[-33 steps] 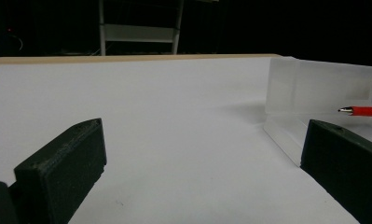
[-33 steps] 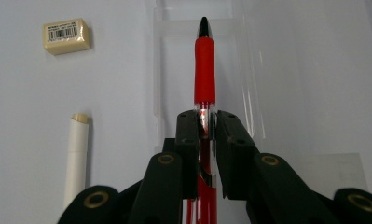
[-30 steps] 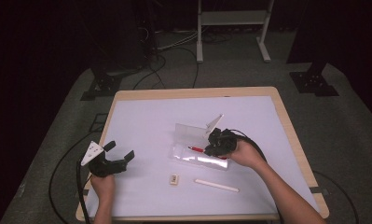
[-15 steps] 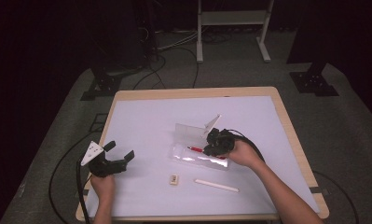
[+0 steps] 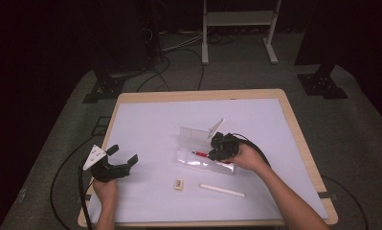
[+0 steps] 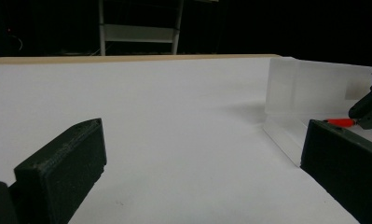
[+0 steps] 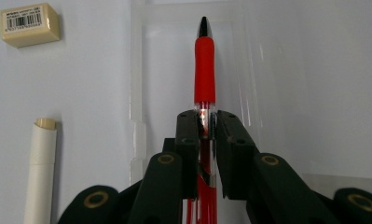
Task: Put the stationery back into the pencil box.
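Right gripper (image 7: 207,123): clamped on red pen (image 7: 204,70), shifted slightly leftward since previous frames, pen tip now over clear case (image 7: 267,70) tray (placement imminent, judged). Eraser (image 7: 31,24), white stick (image 7: 40,163) left of jaws. Left gripper (image 5: 121,159): spread, idle, empty.

Evenly lit white bench (image 5: 145,124) against dark, murky surroundings; soft faint shadows, mild glare on clear plastic, close jaws slightly blurred

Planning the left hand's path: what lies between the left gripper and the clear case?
Only bare white table: in the high view nothing sits between the left gripper and the case; the eraser lies nearer the person.
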### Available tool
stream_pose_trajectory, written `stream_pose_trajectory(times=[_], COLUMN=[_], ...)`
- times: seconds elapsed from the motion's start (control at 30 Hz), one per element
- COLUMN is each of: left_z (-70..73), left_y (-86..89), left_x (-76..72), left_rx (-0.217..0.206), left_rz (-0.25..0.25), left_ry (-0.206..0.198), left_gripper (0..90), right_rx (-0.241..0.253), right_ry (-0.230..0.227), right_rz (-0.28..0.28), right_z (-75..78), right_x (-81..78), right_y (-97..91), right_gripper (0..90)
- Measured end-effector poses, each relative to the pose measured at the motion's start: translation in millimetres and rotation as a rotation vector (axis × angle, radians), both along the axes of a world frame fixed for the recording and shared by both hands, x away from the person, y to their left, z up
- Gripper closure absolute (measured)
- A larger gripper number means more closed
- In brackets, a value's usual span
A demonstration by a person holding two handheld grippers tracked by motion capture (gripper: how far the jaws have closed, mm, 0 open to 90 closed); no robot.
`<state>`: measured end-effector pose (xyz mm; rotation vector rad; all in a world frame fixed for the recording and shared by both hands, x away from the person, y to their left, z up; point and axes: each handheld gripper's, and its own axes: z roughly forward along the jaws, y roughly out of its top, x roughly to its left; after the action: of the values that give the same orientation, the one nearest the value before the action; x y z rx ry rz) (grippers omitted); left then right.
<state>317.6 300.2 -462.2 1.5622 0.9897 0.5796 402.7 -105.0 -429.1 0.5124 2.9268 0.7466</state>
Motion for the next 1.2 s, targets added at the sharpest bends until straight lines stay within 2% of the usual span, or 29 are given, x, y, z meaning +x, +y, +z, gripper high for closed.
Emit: stream_pose_trajectory(times=[0.6,0.83,1.2], left_z=[-0.1,-0.1,-0.1], left_y=[-0.2,-0.3,-0.6], left_x=[0.0,-0.2,-0.1], left_rx=[0.001,0.003,0.004], left_rz=[0.0,-0.001,-0.001], left_ry=[-0.001,-0.001,0.0], left_gripper=[0.0,0.0,0.0], right_rx=[-0.023,-0.011,0.025], right_ry=[0.021,0.039,0.029], right_rz=[0.0,0.0,-0.013], right_z=[-8.8,-11.0,-5.8], right_x=[2.0,2.4,-0.6], right_y=[1.4,0.1,-5.3], right_gripper=[78.6,77.9,72.9])
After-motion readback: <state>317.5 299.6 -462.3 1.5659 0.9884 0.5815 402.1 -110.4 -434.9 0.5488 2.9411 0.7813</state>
